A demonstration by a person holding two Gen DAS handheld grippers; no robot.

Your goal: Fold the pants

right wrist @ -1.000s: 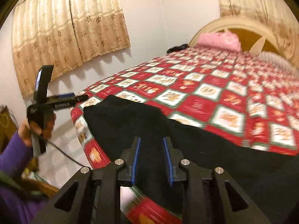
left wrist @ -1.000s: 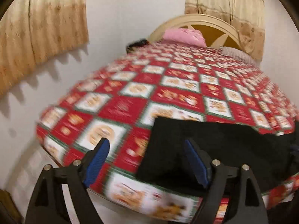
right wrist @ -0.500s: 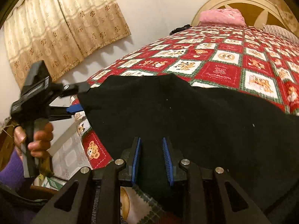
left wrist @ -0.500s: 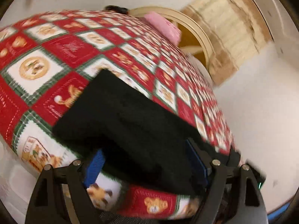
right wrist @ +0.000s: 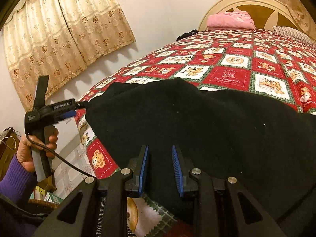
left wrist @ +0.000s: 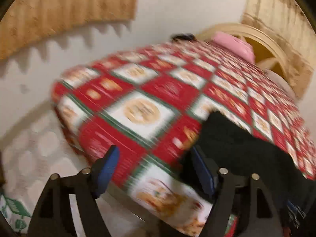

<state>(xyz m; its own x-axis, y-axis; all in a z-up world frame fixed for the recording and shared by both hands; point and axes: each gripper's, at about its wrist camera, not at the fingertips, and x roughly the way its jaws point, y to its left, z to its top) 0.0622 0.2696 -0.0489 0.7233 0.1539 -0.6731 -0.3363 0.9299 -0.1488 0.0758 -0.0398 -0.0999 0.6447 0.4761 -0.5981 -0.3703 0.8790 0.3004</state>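
The left wrist view is smeared with blur, and the black pants (right wrist: 197, 130) run off the frame at right. They lie on the bed (right wrist: 227, 73) near its corner. The left gripper (left wrist: 156, 169) — jaws wide, just closing — holds nothing visible. The right gripper (right wrist: 160, 169) tilts downward, jaws narrowly apart, just opening, cloth between them — contact unclear.

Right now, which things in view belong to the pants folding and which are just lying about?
Belongs to the job:
black pants, spread on the bed
left tool, at the pants' left corner
right tool, jaws apart over the near edge
checked bedspread, the work surface

Just lying about:
pink pillow
headboard
curtains
dark item at the far edge, unclear
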